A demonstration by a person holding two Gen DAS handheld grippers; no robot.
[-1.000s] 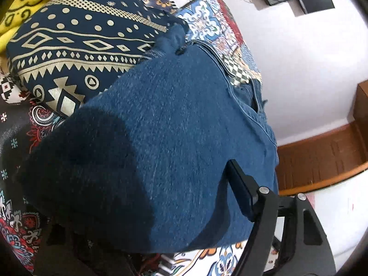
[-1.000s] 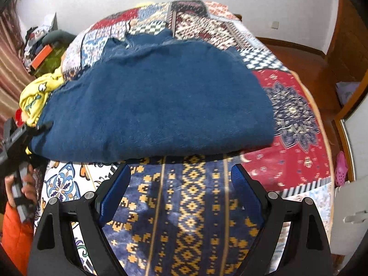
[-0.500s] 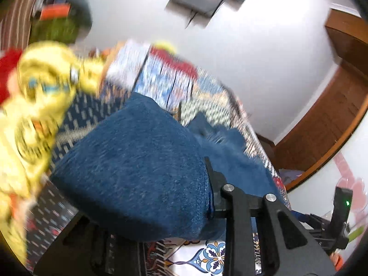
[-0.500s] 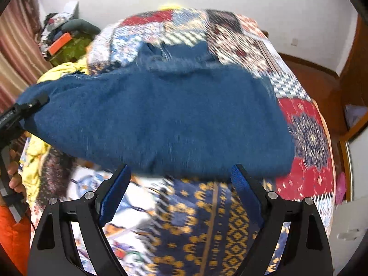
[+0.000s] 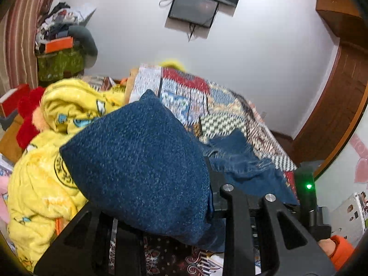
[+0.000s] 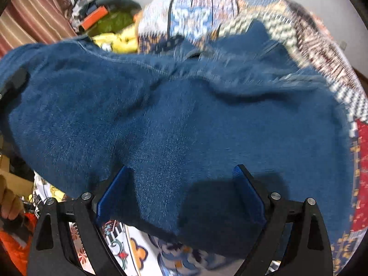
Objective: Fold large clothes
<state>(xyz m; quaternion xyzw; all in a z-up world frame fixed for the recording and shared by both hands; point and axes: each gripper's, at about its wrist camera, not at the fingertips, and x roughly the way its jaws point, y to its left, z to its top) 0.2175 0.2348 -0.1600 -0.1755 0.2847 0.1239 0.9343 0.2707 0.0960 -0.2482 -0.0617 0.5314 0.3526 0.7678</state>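
A pair of blue denim jeans point(image 6: 184, 115) lies across the patchwork bedspread point(image 6: 322, 46). My left gripper point(image 5: 184, 197) is shut on one end of the jeans point(image 5: 142, 165) and holds that end lifted off the bed; the cloth hides its left finger. My right gripper point(image 6: 181, 188) is open, its blue-padded fingers point(image 6: 248, 197) on either side of the near edge of the jeans. The denim bulges between them.
A yellow printed garment point(image 5: 46, 161) and a red plush item point(image 5: 27, 119) lie heaped at the left of the bed. Cluttered boxes point(image 5: 59, 55) stand by a striped curtain. A screen point(image 5: 195, 7) hangs on the white wall. A wooden door frame point(image 5: 340, 105) is at the right.
My left gripper has lifted and swung up with the jeans' end. My right gripper has moved forward from the bare bedspread onto the near edge of the jeans, still open.
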